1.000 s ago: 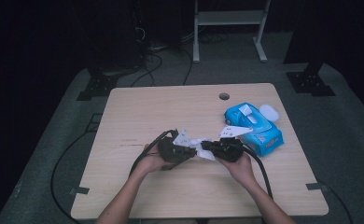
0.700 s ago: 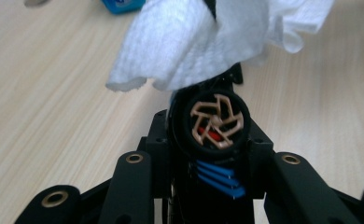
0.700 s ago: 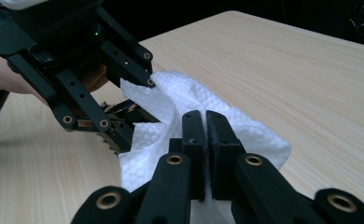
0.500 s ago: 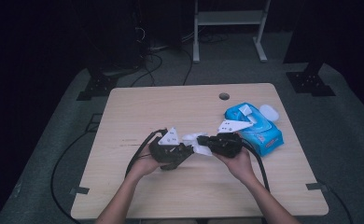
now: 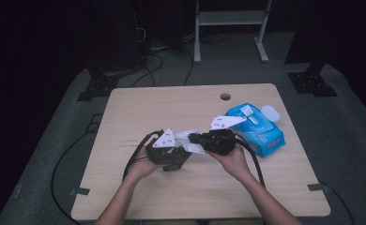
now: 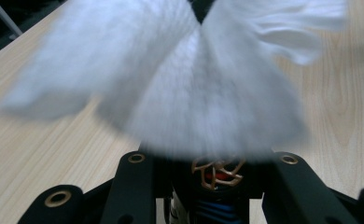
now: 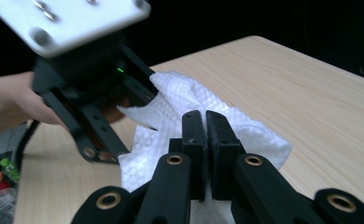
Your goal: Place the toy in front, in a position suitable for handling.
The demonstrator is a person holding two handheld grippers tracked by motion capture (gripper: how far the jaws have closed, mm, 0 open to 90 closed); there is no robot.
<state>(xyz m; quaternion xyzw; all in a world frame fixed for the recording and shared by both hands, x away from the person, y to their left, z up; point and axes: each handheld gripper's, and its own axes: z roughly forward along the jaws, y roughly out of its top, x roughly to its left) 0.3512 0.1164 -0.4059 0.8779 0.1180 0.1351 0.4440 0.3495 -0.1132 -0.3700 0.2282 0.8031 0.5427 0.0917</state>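
In the high view, the left tool (image 5: 186,152) and the right tool (image 5: 194,138) meet over the middle of the tabletop (image 5: 139,112), just to the near-left of the blue wipe pack (image 5: 257,132), and a white wipe (image 5: 186,140) is bunched between them. Each tool is gripped by a hand, and a black cable trails from each toward the near edge. The wipe pack lies flat with its flap lid (image 5: 270,112) open on its far side; a small round hole (image 5: 225,96) in the tabletop sits beyond the pack, to its far-left. In the left gripper view, the wipe (image 6: 180,84) hangs blurred and spread right in front of the left tool (image 6: 213,161), covering the jaw tips, so I cannot tell whether its jaws are pressed onto the sheet or apart. In the right gripper view, the right tool (image 7: 205,140) has its two jaws pressed narrowly together with the wipe (image 7: 180,116) pinched between them, the sheet spilling out to both sides above the wood. The left tool (image 7: 84,93) sits just beyond the wipe there, touching its far edge, with a small green light glowing on its body and a hand (image 7: 17,100) behind it.
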